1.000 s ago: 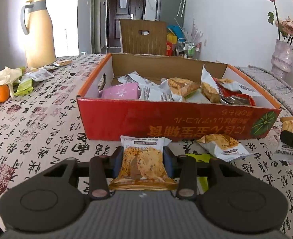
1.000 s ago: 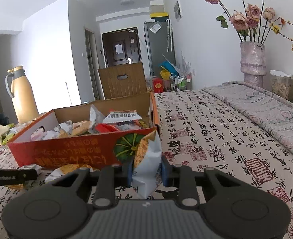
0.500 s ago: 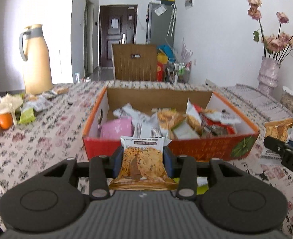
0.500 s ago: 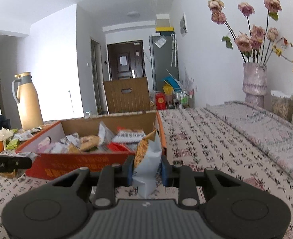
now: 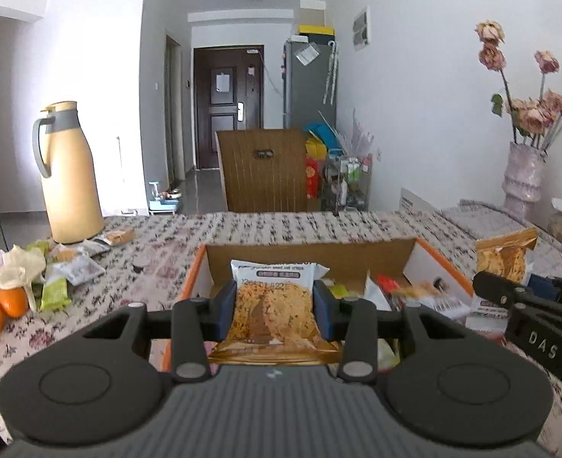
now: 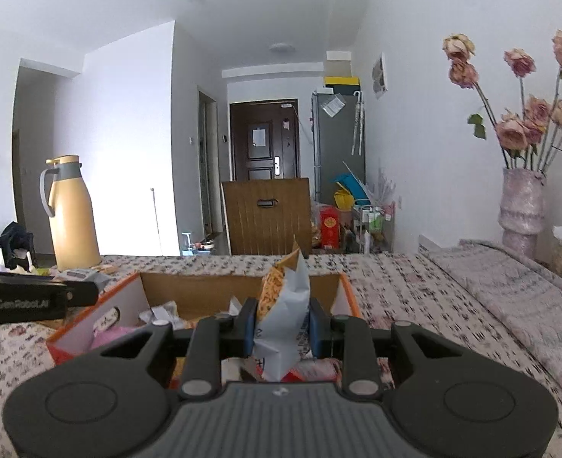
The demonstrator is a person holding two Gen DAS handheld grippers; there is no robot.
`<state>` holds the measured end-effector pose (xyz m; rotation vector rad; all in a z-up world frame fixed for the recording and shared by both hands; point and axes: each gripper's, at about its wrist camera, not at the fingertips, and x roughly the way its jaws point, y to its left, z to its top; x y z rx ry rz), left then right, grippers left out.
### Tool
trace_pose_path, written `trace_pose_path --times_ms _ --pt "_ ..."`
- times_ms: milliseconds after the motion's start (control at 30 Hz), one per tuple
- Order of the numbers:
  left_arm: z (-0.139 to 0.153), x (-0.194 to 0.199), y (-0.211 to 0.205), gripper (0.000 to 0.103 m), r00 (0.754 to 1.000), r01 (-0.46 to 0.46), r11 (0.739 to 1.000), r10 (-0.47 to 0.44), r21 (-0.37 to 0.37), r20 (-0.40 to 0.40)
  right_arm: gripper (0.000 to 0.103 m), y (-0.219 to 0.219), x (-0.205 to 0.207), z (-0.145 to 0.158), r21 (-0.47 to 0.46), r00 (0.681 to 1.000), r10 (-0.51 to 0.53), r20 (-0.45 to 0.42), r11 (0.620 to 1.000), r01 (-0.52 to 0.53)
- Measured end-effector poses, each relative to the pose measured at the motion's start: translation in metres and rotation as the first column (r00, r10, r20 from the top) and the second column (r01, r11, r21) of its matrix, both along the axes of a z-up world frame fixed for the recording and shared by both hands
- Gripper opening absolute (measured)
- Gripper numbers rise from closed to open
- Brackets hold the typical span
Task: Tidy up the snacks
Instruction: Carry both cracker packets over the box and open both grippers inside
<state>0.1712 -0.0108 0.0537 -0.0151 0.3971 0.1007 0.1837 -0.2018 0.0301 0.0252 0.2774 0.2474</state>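
Black ribbed claw (image 5: 275, 311) bodies, blue pads, silver screws, white lettering.

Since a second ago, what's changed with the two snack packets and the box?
Both grippers rose, lifting their packets from table level to above the open box. The left gripper still grips its cracker packet; the right gripper still grips its white packet. The box hasn't moved.

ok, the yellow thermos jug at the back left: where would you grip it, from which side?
Judging by shape: the thermos jug stands upright with its grey handle on the left. Come in level from the left and close on the handle's vertical bar; the body looks too wide for the jaws.
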Motion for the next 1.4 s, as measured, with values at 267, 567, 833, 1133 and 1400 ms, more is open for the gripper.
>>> trace_pose_path --times_ms 267,567,833,1133,1400 --pt "0.012 0.034 0.007 0.042 0.999 -0.038 0.999 0.039 -0.025 0.026 0.026 0.021 0.036 0.01 -0.009 1.0 0.019 0.0 1.0 -0.019" --pt "-0.004 0.067 0.018 0.042 0.997 -0.074 0.996 0.074 -0.048 0.004 0.026 0.034 0.065 0.001 -0.002 1.0 0.002 -0.001 1.0 -0.002" --pt "-0.024 0.073 0.029 0.042 0.998 -0.053 0.995 0.049 -0.084 -0.043 0.026 0.033 0.071 -0.015 -0.002 0.999 0.024 -0.037 1.0 -0.024" --pt "-0.024 0.065 0.028 0.062 0.997 -0.077 0.994 0.077 -0.081 -0.004 0.035 0.028 0.068 -0.018 0.0 0.998 0.012 -0.063 1.0 -0.012" --pt "-0.02 0.055 0.029 0.103 0.99 -0.125 0.989 0.129 -0.076 0.058 0.103 0.02 0.066 -0.019 0.028 0.997 -0.044 -0.056 0.999 0.046"
